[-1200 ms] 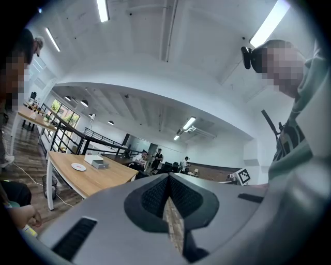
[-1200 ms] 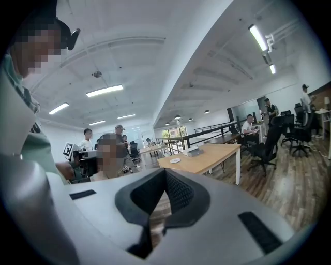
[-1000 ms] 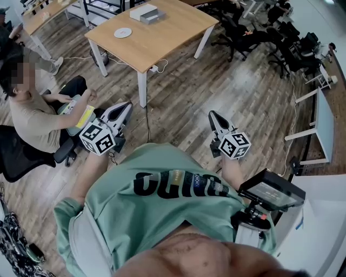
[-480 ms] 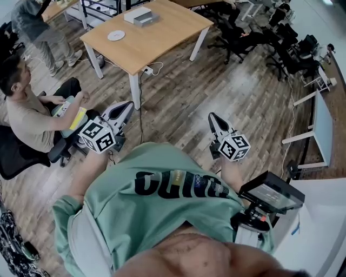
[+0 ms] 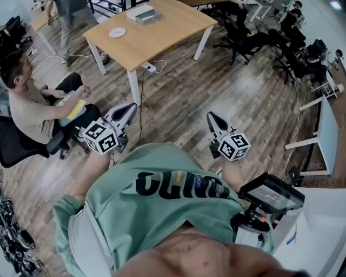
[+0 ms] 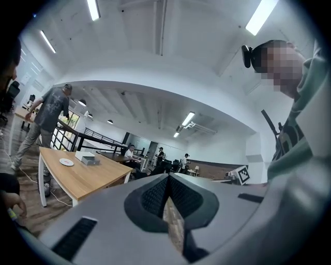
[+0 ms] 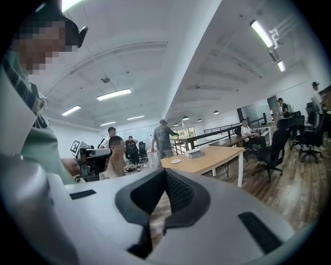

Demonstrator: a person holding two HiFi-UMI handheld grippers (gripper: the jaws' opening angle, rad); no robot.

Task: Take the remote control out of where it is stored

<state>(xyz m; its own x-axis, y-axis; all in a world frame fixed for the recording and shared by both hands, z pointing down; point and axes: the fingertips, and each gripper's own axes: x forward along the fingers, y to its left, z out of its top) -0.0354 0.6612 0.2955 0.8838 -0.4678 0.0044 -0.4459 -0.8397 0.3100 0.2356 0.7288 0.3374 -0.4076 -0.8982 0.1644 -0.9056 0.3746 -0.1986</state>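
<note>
Since the earlier frame a standing person (image 5: 65, 19) in grey has come into the head view at the far left, near the left end of the table (image 5: 162, 40). The wooden floor (image 5: 216, 92) fills most of that view. On the left sits a seated person (image 5: 30, 108). The wearer's green shirt (image 5: 162, 200) lies nearest.

The left hand-held gripper (image 5: 128, 107) and the right hand-held gripper (image 5: 210, 117) both point far across the floor. Each gripper's own view shows its jaws pressed together with nothing between them.

Only the gripper views show the ceiling lights (image 6: 261, 15) and the people at far desks. Only the head view shows the cable (image 5: 145, 103) trailing over the floor. On the table lie a white box (image 5: 141, 12) and a small round disc (image 5: 117, 32). The remote control cannot be made out in any view.
</note>
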